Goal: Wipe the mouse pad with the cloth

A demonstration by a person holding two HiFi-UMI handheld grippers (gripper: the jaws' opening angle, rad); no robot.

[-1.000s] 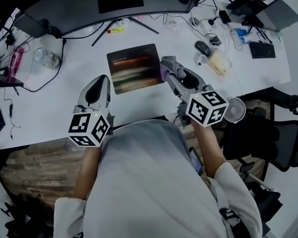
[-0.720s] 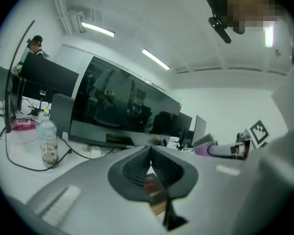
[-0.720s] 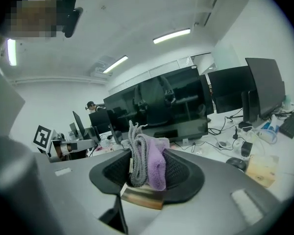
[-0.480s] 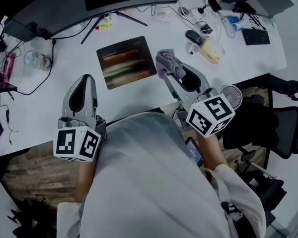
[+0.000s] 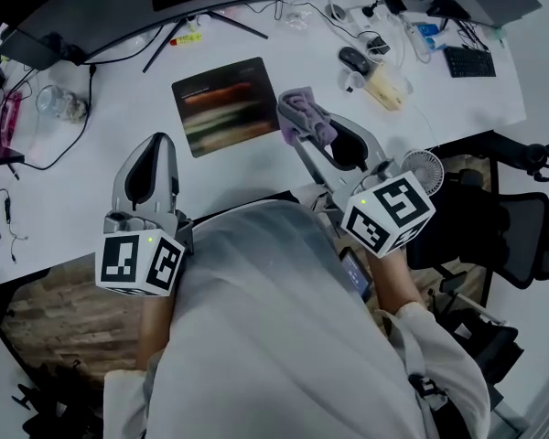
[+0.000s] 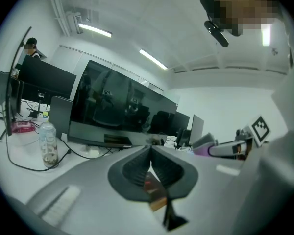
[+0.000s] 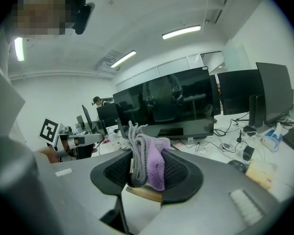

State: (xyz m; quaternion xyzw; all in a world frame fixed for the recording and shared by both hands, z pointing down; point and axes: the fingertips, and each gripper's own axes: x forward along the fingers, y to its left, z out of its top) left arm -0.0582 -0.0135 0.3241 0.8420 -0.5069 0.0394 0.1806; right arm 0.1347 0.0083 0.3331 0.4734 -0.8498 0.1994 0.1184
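Lilac cloth [image 5: 306, 119], bunched in folds, is clamped between the jaws of the right hand-held gripper [image 5: 296, 115], over the white worktop [image 5: 91, 176]. The dark mouse pad [image 5: 227, 105] lies flat just to the left of this gripper's tips, its long axis running crosswise to the jaws. The left hand-held gripper [image 5: 154, 154], jaws pressed together on nothing, sits off the pad's near left corner. The cloth-bearing right side looks nearer, so the move is likely a short sweep leftward and down.

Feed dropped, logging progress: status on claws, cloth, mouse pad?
Left claw shut, empty, left of the pad. Right claw shut on purple cloth, at mouse pad right edge. Nothing lying on pad.
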